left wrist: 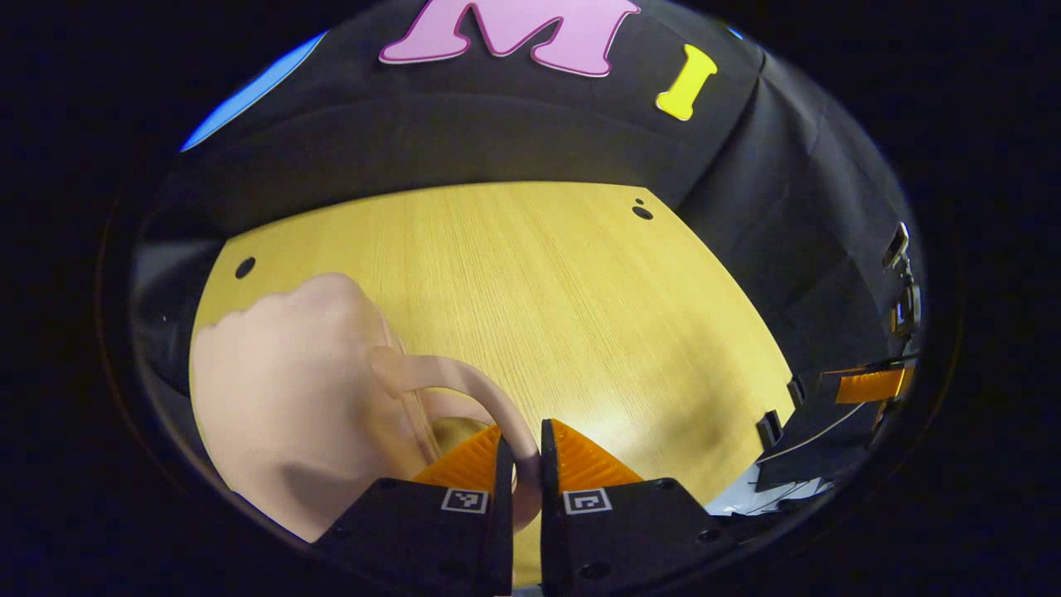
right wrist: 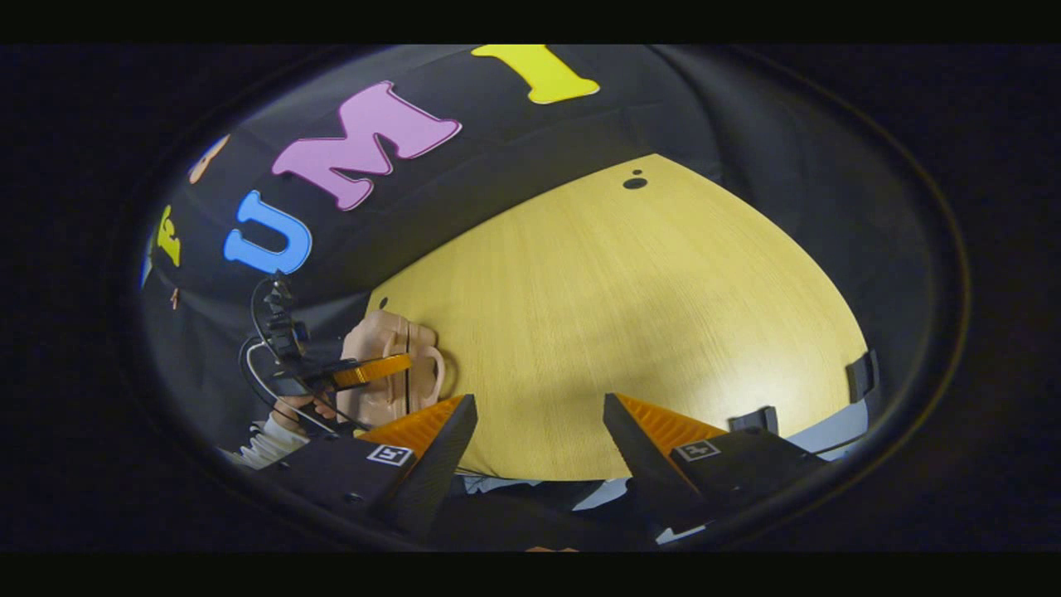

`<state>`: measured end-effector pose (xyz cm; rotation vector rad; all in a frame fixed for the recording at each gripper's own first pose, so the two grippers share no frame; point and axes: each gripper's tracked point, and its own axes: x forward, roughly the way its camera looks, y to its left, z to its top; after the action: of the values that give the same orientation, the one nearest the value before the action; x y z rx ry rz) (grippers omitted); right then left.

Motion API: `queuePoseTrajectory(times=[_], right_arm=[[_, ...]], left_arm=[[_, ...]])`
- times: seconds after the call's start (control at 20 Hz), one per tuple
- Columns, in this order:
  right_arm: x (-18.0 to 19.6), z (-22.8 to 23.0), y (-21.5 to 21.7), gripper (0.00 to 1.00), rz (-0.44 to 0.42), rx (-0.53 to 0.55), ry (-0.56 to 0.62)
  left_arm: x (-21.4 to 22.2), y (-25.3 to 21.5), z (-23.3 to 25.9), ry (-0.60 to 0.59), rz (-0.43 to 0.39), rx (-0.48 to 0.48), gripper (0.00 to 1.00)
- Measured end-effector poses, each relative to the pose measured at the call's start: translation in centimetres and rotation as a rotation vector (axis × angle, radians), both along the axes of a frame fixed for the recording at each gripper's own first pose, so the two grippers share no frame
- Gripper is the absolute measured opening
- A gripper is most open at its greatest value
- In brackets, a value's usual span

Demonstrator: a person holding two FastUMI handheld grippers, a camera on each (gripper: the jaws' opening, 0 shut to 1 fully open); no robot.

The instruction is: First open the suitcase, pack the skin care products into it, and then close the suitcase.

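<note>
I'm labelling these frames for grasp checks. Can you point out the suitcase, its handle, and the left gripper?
suitcase point(left wrist: 273, 390): left gripper view, on its pale pink shell.
handle point(left wrist: 464, 377): left gripper view, on the curved loop above the fingers.
left gripper point(left wrist: 525, 464): left gripper view, midway between the fingertips, which pinch the handle.

No readable text is showing: the square coded markers point(left wrist: 464, 500) sitting on the left gripper point(left wrist: 522, 452) are carrying patterns, not words.
</note>
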<state>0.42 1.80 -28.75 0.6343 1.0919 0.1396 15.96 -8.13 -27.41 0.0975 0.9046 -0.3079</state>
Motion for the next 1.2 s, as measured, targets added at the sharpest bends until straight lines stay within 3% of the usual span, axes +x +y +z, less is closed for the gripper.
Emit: queuePoseTrajectory(times=[0.05,0.15,0.25,0.35,0.4,0.45,0.5,0.55,0.65,0.8,1.0,1.1,1.2], right_arm=[[0.5,0.3,0.1,0.98,0.014,-0.005,-0.012],[1.7,0.9,0.8,0.98,0.028,0.014,-0.029],[2.7,1.6,1.5,0.98,0.041,0.032,-0.045],[3.3,1.7,2.1,0.98,0.064,0.031,-0.052],[3.5,1.9,2.3,0.98,0.072,0.034,-0.057],[3.6,2.1,2.6,0.98,0.080,0.038,-0.063],[3.7,2.4,2.8,0.98,0.086,0.035,-0.072],[4.1,2.7,2.9,0.98,0.087,0.025,-0.093],[5.2,4.1,2.7,0.98,0.085,-0.004,-0.160],[7.3,8.1,2.2,0.97,0.077,-0.078,-0.322],[10.7,16.0,0.6,0.97,0.078,-0.278,-0.647],[11.4,21.5,-0.5,0.98,0.029,-0.374,-0.800],[11.6,25.7,-0.7,0.97,-0.042,-0.401,-0.930]], left_arm=[[0.3,0.1,0.9,-0.030,0.001,0.009,0.23],[-0.2,0.4,1.6,-0.046,0.002,0.029,0.22],[-1.3,0.0,2.1,-0.037,-0.011,0.000,0.27],[-1.7,-0.3,3.6,-0.059,-0.004,-0.037,0.41],[-1.7,-0.4,4.7,-0.080,0.005,-0.050,0.55],[-1.6,-0.5,5.8,-0.102,0.013,-0.066,0.61],[-1.5,-0.7,7.2,-0.132,0.019,-0.080,0.78],[-1.3,-0.9,8.7,-0.171,0.024,-0.095,0.72],[-1.2,-1.5,12.1,-0.270,0.021,-0.110,0.77],[-1.1,-2.6,17.9,-0.463,0.000,-0.086,0.79],[-2.0,-3.7,25.5,-0.705,0.010,-0.025,0.84],[-2.6,-4.4,28.9,-0.815,0.030,0.003,0.96],[-3.7,-4.5,31.8,-0.918,0.054,0.010,0.95]])
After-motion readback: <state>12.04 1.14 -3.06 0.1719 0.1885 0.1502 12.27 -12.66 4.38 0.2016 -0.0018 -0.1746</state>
